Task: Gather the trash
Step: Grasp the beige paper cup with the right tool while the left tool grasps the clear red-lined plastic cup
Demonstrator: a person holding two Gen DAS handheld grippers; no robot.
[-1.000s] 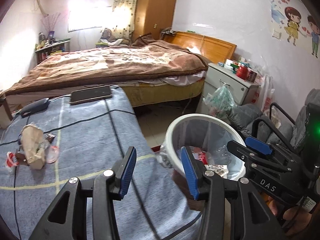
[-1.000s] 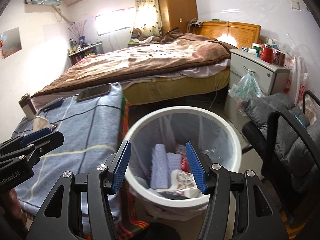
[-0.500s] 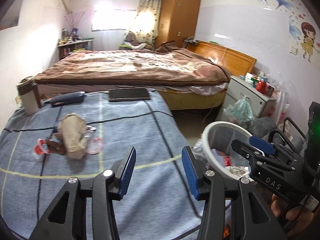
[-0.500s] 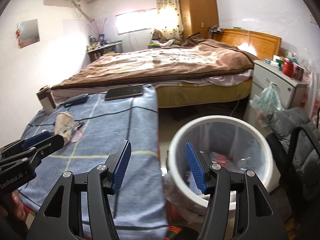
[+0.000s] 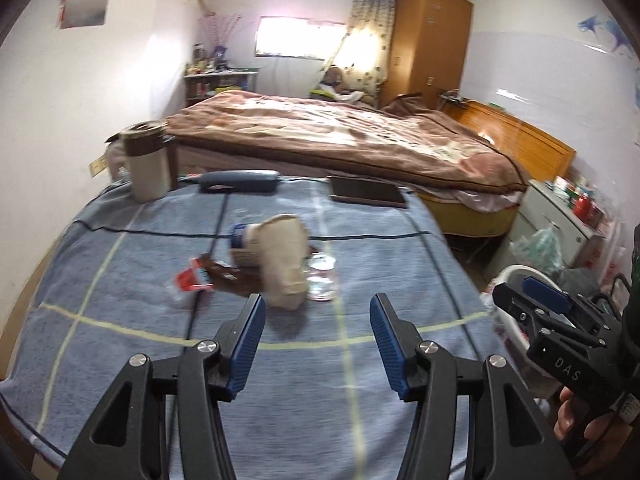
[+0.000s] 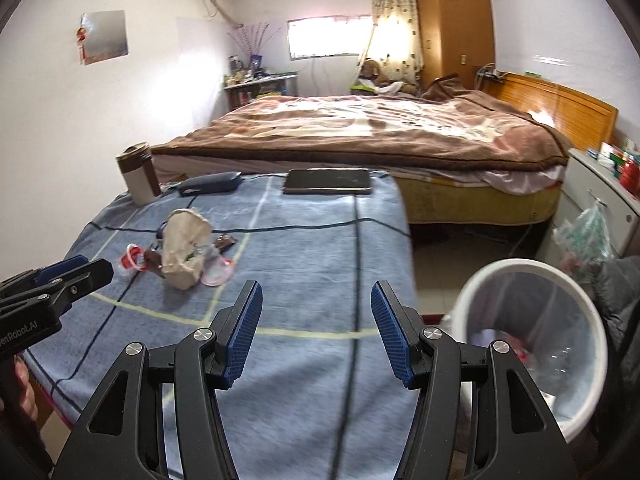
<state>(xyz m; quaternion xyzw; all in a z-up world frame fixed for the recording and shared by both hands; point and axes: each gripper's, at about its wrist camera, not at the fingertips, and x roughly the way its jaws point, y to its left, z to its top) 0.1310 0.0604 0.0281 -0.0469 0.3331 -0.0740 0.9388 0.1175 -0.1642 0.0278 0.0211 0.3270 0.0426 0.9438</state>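
Observation:
A small heap of trash lies on the blue checked cloth (image 5: 360, 396): a crumpled beige paper bag (image 5: 282, 266), a red and white wrapper (image 5: 193, 280), a brown wrapper (image 5: 228, 278) and a clear plastic lid (image 5: 320, 274). My left gripper (image 5: 316, 336) is open and empty, just short of the bag. My right gripper (image 6: 316, 326) is open and empty over the cloth (image 6: 304, 256), right of the heap (image 6: 182, 254). The white trash bin (image 6: 532, 344) with a clear liner stands on the floor to the right.
A beige and brown cup (image 5: 146, 166), a dark case (image 5: 240, 182) and a tablet (image 5: 366, 192) sit at the cloth's far edge. A bed with a brown blanket (image 6: 380, 128) lies beyond. A white nightstand (image 6: 600, 204) and a dark chair (image 6: 624, 292) stand right of the bin.
Both grippers have swung left, away from the bin and over the cloth. The trash heap has come to the middle of the left wrist view. Both grippers stayed open.

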